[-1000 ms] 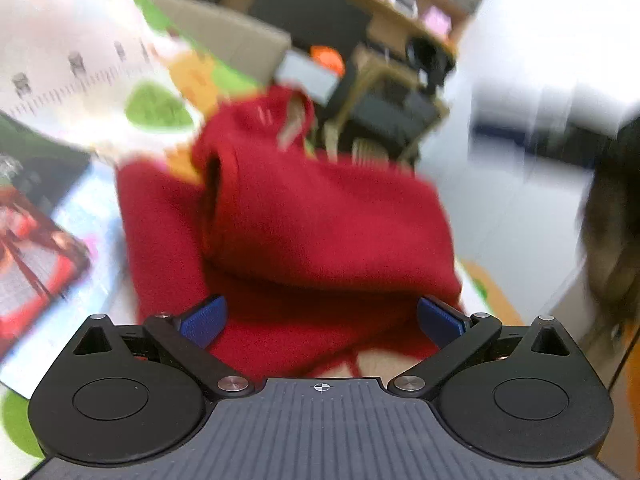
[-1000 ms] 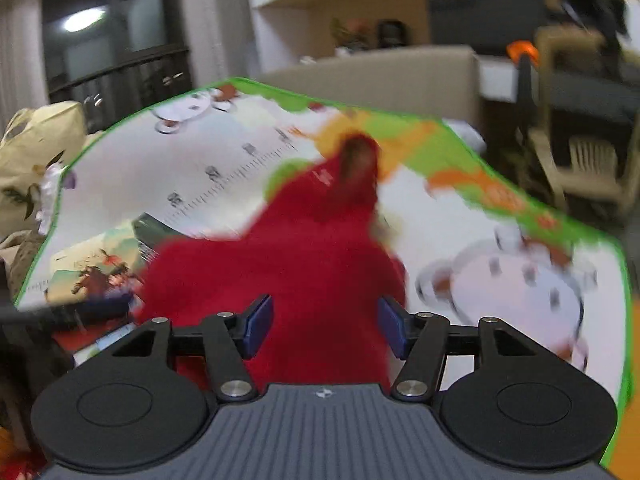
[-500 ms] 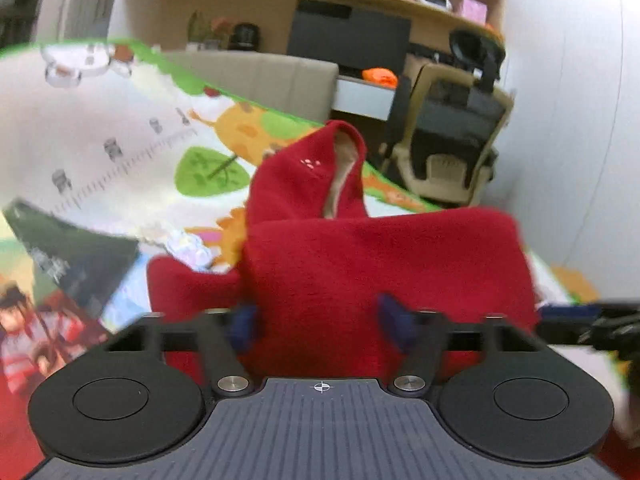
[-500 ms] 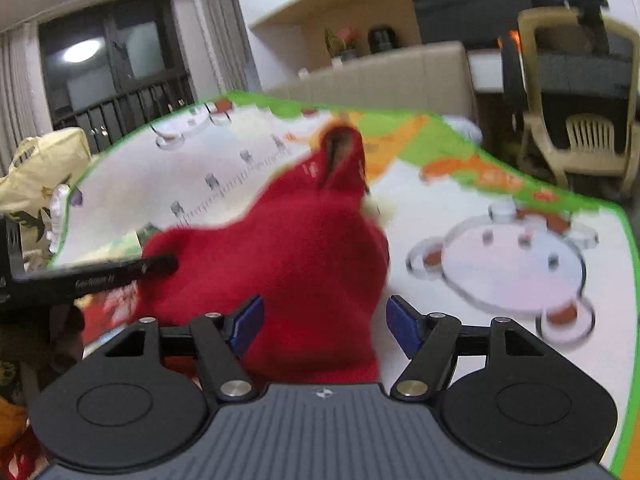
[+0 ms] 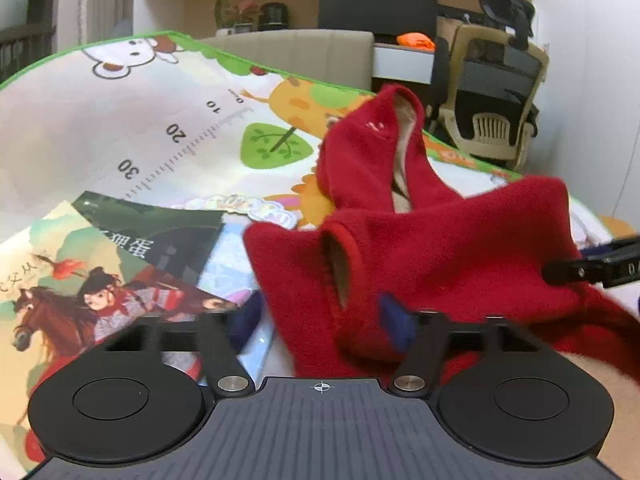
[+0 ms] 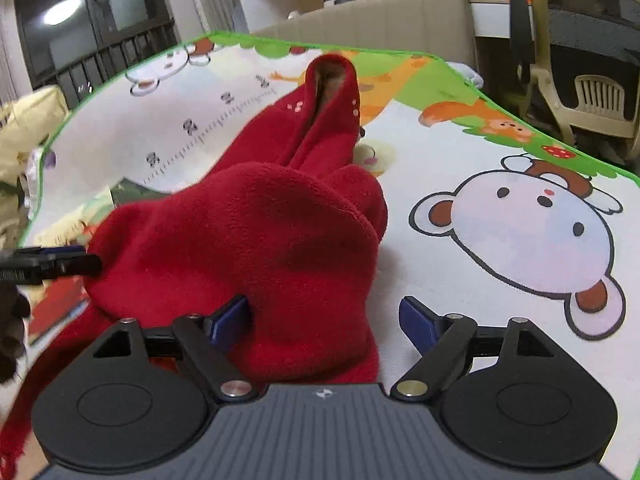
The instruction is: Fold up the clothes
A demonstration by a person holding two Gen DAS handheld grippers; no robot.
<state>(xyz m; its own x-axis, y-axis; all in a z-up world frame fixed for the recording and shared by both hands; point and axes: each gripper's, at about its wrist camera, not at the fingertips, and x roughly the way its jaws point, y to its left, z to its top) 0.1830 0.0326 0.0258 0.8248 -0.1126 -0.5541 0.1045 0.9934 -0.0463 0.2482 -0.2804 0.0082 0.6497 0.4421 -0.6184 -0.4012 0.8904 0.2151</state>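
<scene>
Red fleece garment point(image 5: 432, 248) sits bunched on the cartoon play mat point(image 5: 120, 120), hood end sticking up toward the far edge, beige lining visible inside the hood. A sleeve cuff opening faces the left wrist camera.

Left gripper point(image 5: 324, 320): jaws spread, blue pads blurred. Right pad lies against the fleece near the cuff, left pad is over the picture book point(image 5: 100, 280), off the cloth. Not clamping anything. In the right wrist view its black tip point(image 6: 52, 266) reaches in from the left edge and touches the side of the fleece.

Right gripper point(image 6: 324, 320): jaws wide apart. Left pad is pressed against the lower fold of the garment point(image 6: 260, 240), right pad is over bare mat point(image 6: 440, 152) beside the bear print. Cloth fills only the left half of the gap; no grip on it. In the left wrist view its tip point(image 5: 592, 268) comes in from the right edge and meets the fleece.

Picture book lies flat on the mat just left of the garment; the cloth's edge is right at the book's corner, cannot tell whether it overlaps.

Beyond the mat: beige sofa back point(image 5: 304, 56) and an office chair point(image 5: 492, 96) at far right.
</scene>
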